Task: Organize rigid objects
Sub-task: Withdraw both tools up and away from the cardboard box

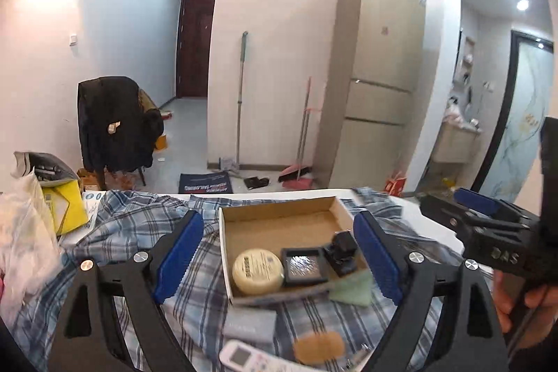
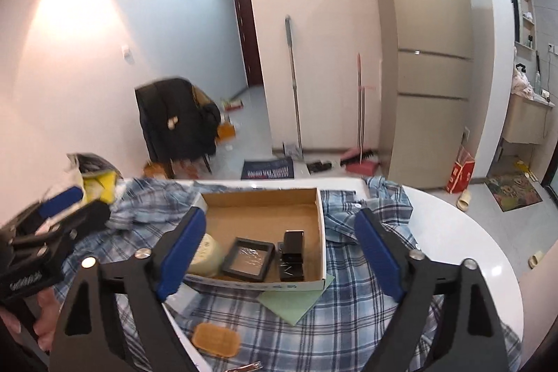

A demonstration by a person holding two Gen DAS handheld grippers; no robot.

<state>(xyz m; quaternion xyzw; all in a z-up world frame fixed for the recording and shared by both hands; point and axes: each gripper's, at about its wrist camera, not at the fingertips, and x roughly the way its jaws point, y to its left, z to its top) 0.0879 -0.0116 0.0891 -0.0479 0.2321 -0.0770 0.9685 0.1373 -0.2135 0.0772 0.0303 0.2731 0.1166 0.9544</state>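
Left wrist view: my left gripper point(image 1: 277, 257) stands wide apart with nothing between its pads, hovering over the box point(image 1: 279, 215) at lower centre. Inside the box sit a round tin point(image 1: 258, 271), a black frame point(image 1: 304, 265) and a black clip point(image 1: 341, 250), side by side. My right gripper point(image 2: 279, 255) is likewise spread and empty, above the same box on the plaid cloth point(image 2: 348, 319).

A white table point(image 2: 464, 232) carries a plaid cloth point(image 2: 348, 312).

Round tin point(image 2: 208, 254) half hidden behind gripper finger, remote control point(image 1: 244, 358) cut by bottom edge
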